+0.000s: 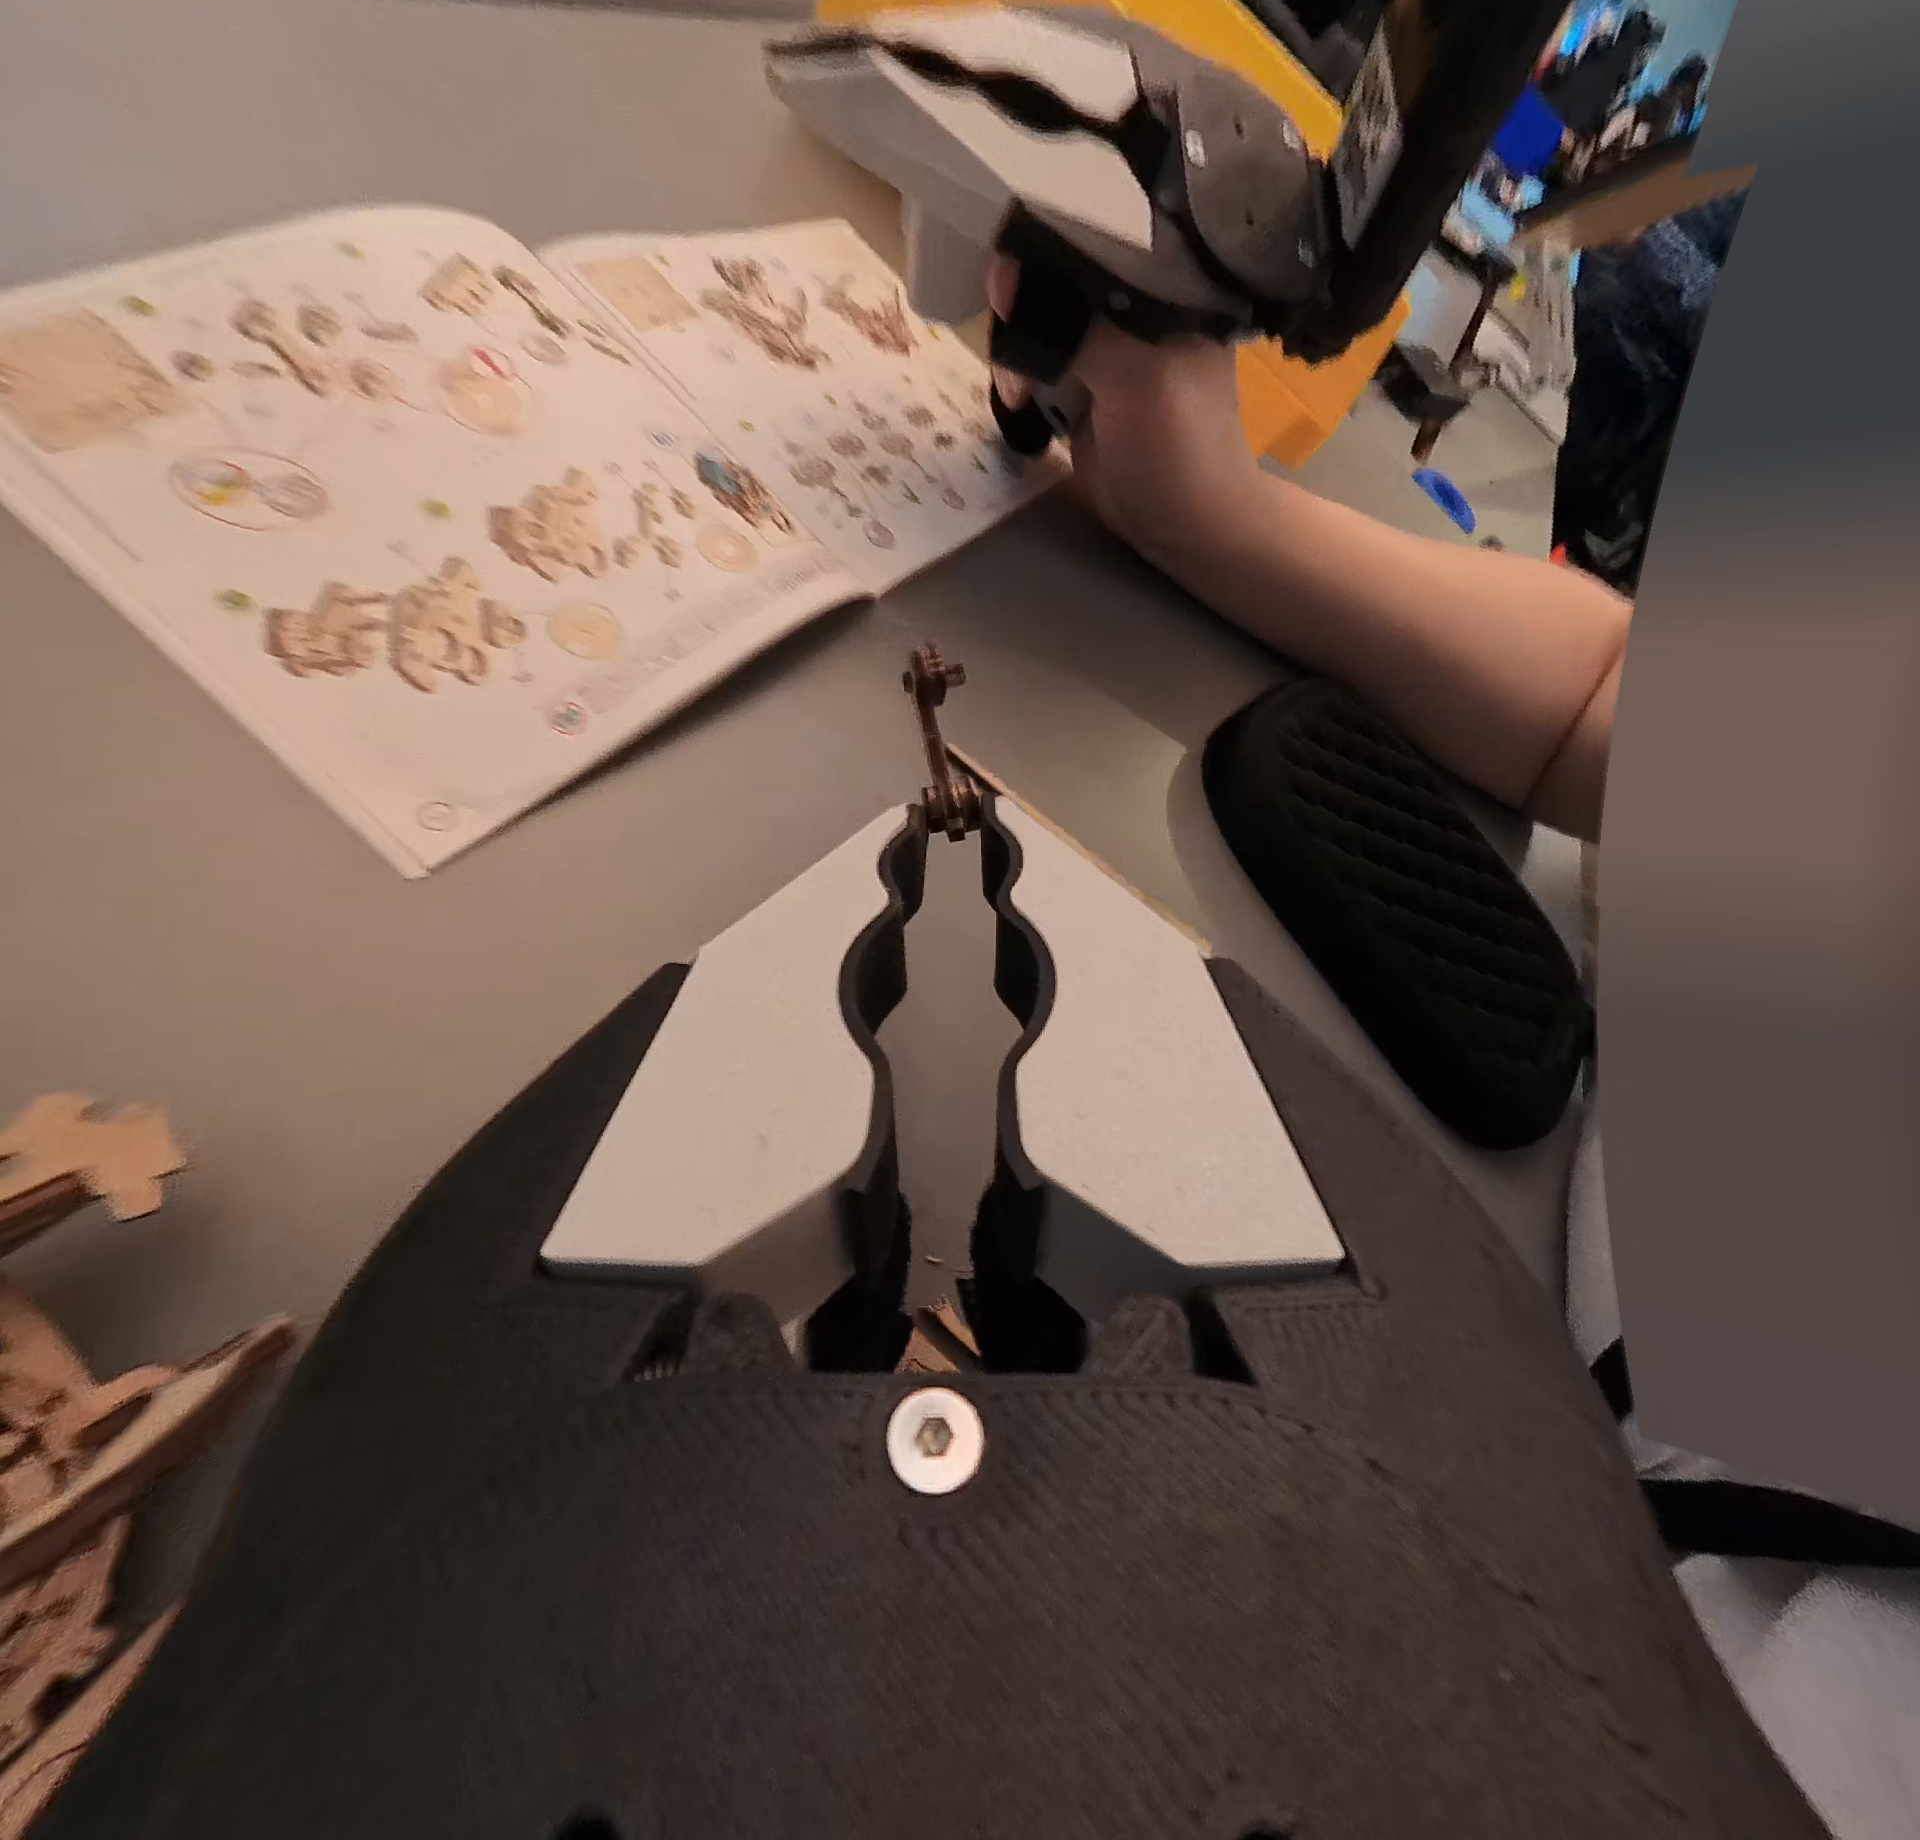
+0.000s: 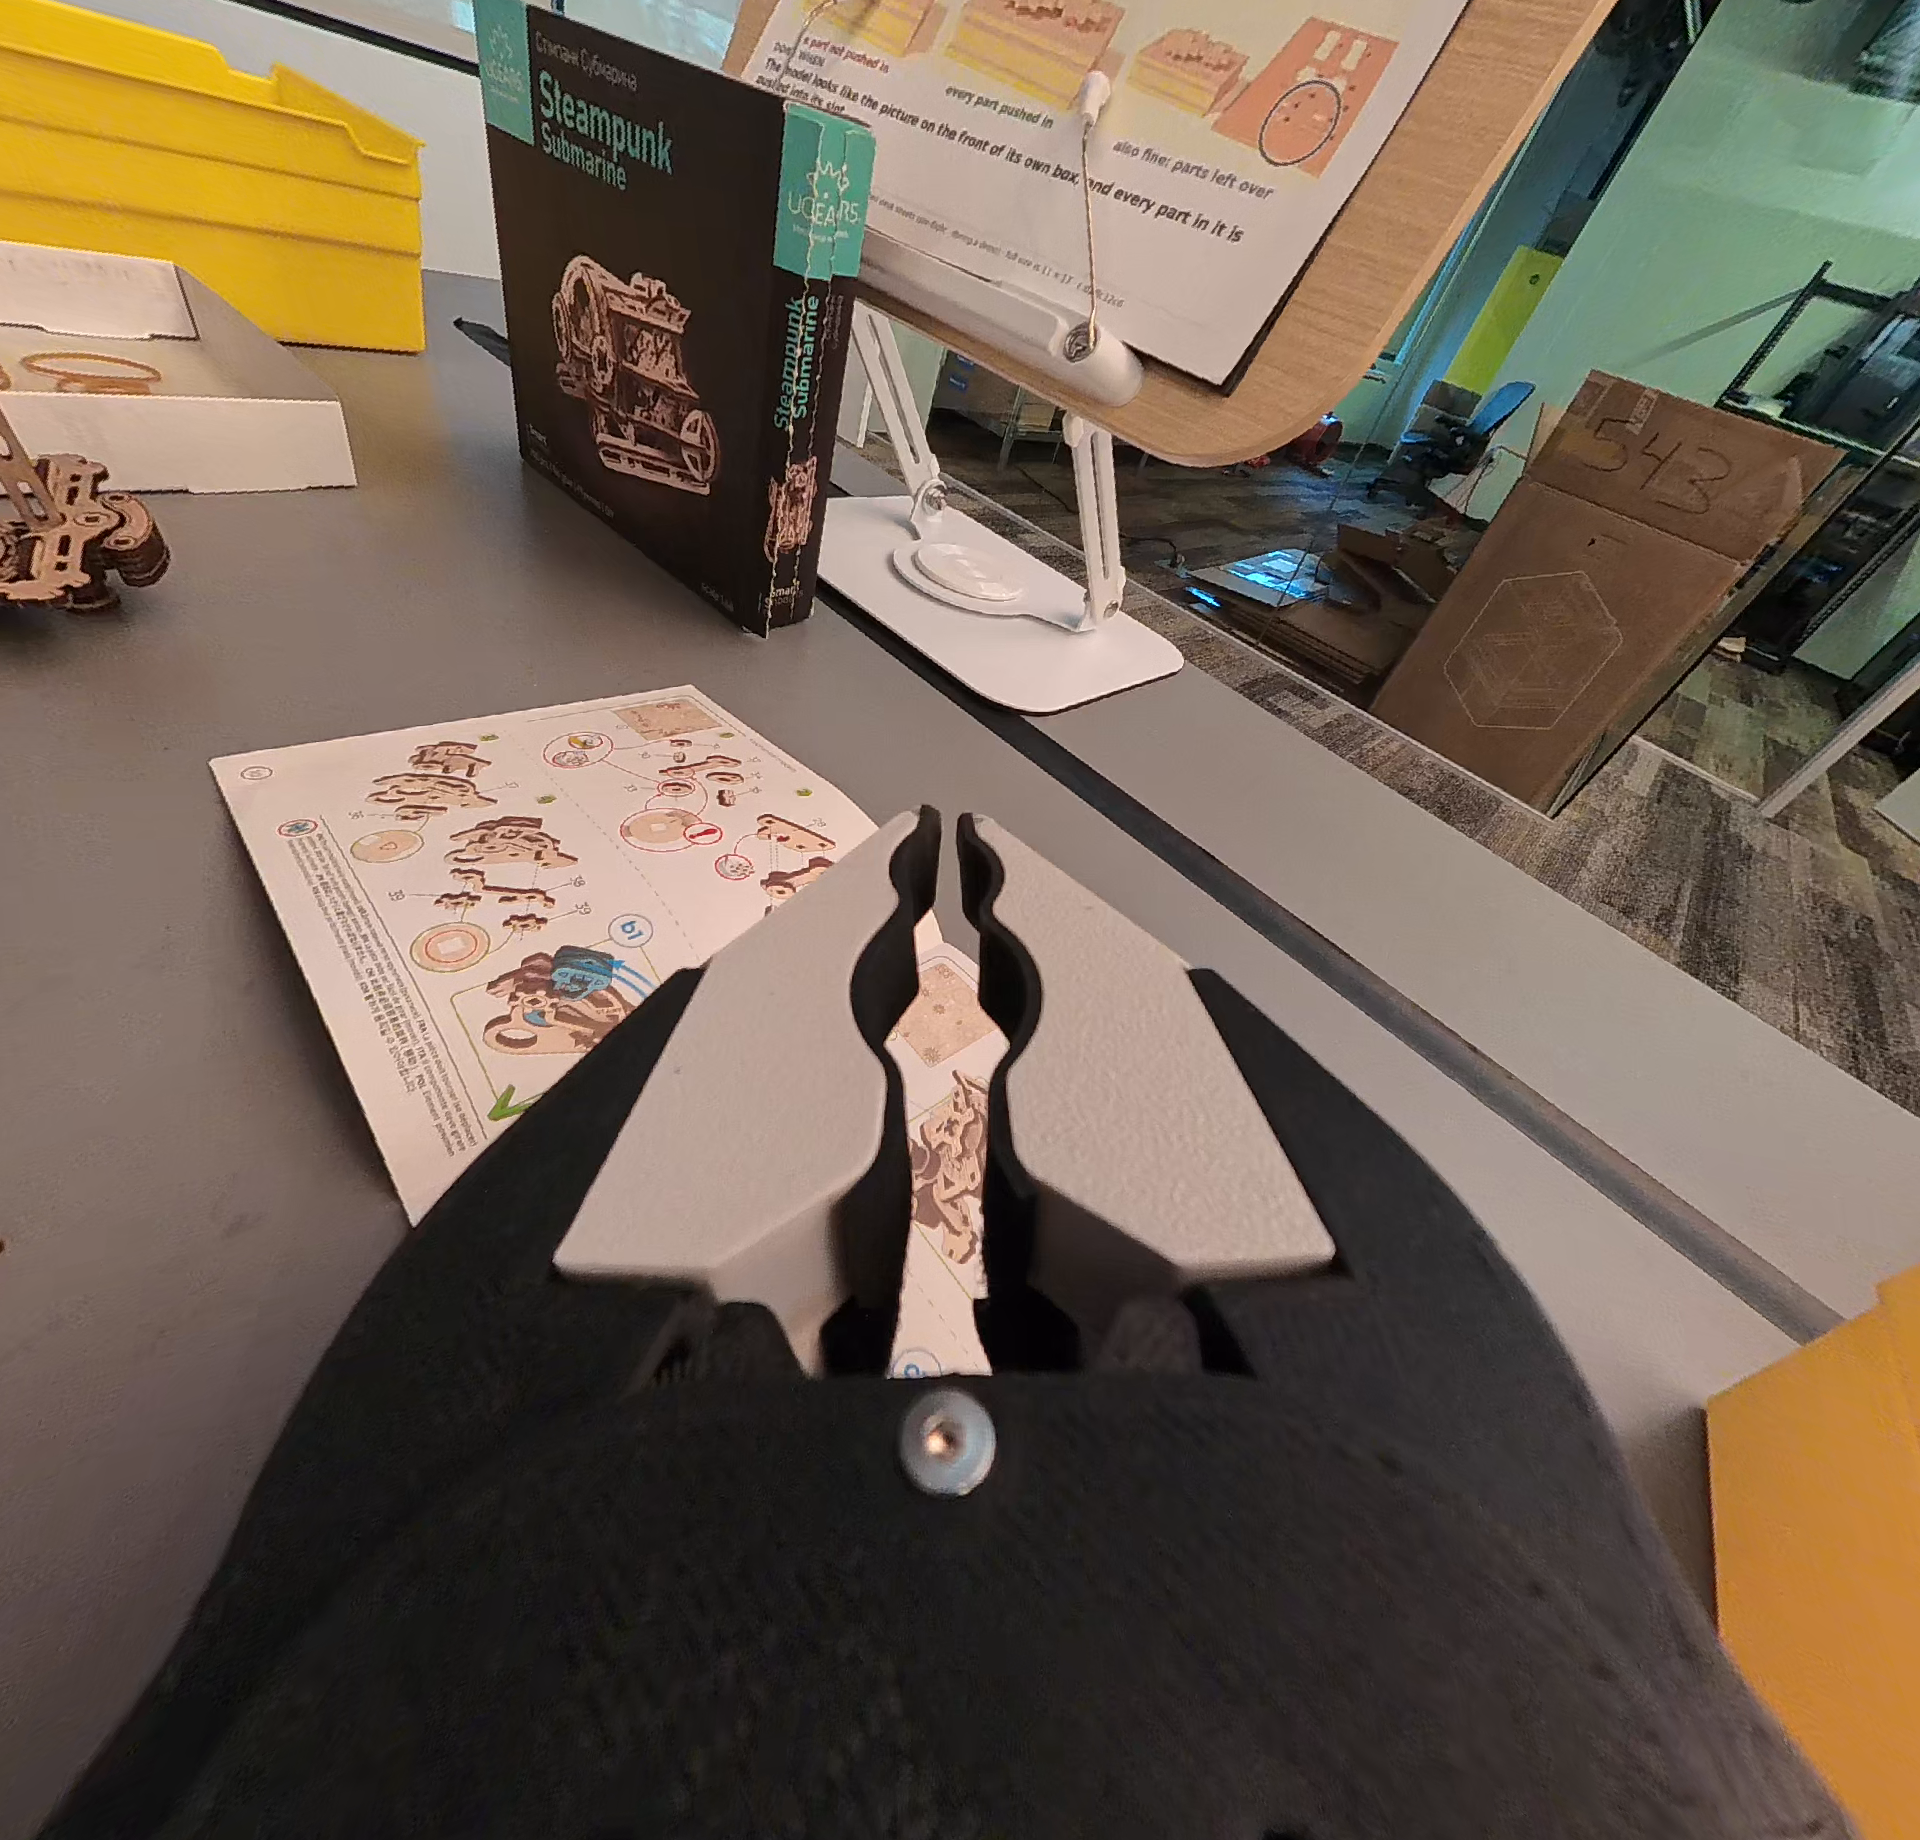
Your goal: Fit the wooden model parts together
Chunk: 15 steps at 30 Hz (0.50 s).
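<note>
My left gripper (image 1: 948,816) is shut on a small thin dark wooden part (image 1: 935,725) that sticks up from its tips above the grey table (image 1: 260,959). The partly built wooden model (image 1: 62,1395) lies at the lower left of the left wrist view, and also at the far left of the right wrist view (image 2: 73,538). My right gripper (image 2: 948,826) is shut and holds nothing, hovering over the open instruction booklet (image 2: 468,907). In the left wrist view the right gripper (image 1: 977,128) shows at the top, held by a hand, above the same booklet (image 1: 416,460).
A dark kit box (image 2: 644,315) stands upright behind the booklet. A white stand with a wooden board of instruction sheets (image 2: 1091,180) is at the table's far edge. Yellow trays (image 2: 187,190) and a white box (image 2: 177,388) sit at the left. A black padded armrest (image 1: 1392,907) is at the right. Across from one pair of fingers to the other is roughly 20 centimetres.
</note>
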Motion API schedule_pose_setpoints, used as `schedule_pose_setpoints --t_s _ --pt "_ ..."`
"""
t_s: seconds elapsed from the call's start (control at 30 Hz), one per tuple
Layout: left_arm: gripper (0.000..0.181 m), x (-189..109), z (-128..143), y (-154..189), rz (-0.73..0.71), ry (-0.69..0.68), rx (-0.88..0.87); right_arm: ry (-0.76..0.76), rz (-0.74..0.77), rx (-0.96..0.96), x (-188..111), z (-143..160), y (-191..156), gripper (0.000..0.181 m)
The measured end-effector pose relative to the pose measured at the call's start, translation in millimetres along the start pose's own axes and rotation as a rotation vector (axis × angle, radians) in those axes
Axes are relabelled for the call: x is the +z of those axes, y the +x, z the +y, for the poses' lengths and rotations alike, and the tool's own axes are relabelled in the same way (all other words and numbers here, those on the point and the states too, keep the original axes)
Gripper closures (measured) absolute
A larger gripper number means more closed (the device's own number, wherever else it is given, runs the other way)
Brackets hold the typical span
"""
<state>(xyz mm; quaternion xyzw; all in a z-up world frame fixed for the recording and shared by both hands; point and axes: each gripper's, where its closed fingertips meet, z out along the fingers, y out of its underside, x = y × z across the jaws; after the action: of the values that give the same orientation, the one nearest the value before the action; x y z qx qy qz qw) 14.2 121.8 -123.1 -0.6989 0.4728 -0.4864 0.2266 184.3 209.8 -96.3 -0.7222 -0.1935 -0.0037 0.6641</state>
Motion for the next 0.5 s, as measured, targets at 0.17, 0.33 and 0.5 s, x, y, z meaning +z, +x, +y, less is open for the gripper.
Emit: schedule_pose_setpoints --t_s 0.17,0.33,0.5 --pt "0.173 6 13 1 -0.055 -0.081 0.079 0.002 0.000 -0.004 1 0 0 0.181" --pt "0.173 12 25 -6 -0.121 -0.148 0.141 0.003 0.002 -0.006 1 -1 0 0.181" --pt "0.173 15 36 -10 -0.148 -0.221 0.142 0.004 0.004 -0.013 1 -1 1 0.181"
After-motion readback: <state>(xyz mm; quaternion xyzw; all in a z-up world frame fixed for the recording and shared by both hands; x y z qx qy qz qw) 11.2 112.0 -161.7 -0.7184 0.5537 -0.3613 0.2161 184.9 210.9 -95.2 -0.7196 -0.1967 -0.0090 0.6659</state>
